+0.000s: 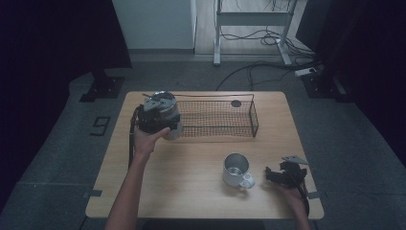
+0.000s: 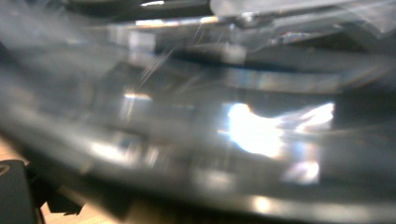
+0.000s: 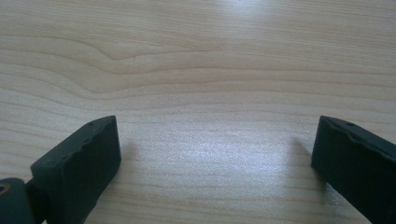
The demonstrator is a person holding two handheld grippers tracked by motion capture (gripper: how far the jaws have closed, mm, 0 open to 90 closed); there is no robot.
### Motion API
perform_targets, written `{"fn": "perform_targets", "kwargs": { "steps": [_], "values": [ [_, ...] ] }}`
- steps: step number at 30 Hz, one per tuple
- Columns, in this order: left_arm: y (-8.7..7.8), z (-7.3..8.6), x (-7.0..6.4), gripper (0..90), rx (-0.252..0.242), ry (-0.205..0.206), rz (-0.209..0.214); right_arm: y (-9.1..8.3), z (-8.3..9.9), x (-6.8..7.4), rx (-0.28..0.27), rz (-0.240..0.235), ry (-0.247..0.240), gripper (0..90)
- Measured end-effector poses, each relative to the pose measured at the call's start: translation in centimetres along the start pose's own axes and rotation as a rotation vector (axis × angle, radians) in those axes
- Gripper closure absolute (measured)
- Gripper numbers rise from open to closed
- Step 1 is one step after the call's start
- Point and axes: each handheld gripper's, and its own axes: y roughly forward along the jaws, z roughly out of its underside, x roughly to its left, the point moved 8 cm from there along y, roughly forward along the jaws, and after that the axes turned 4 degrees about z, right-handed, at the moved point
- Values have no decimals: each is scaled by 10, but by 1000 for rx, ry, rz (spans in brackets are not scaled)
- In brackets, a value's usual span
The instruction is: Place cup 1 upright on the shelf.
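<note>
In the high view, the left gripper [image 1: 160, 125] holds a shiny metal cup [image 1: 164, 113] above the left end of the wire basket [image 1: 225, 118] on the wooden table [image 1: 191, 158]. A white mug [image 1: 236, 171] stands near the right gripper [image 1: 272, 175], which rests just beside its handle.

In the left gripper view, blurred gleaming metal [image 2: 243, 126] presses right up against the camera; the jaws' spread cannot be told there.

In the right gripper view, the jaws stand wide apart over bare wood [image 3: 210, 84].
</note>
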Motion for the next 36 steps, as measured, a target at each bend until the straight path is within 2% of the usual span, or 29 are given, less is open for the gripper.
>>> {"fn": "perform_targets", "kwargs": {
  "steps": [13, 36],
  "values": [
    [7, -9, 1, 41, -3, 7, -6, 0, 0, 0, -1, 0, -1, 11],
    [26, -14, 13, 42, 5, -27, -5, 0, 0, 0, 1, 1, 1, 14]
  ]
}}
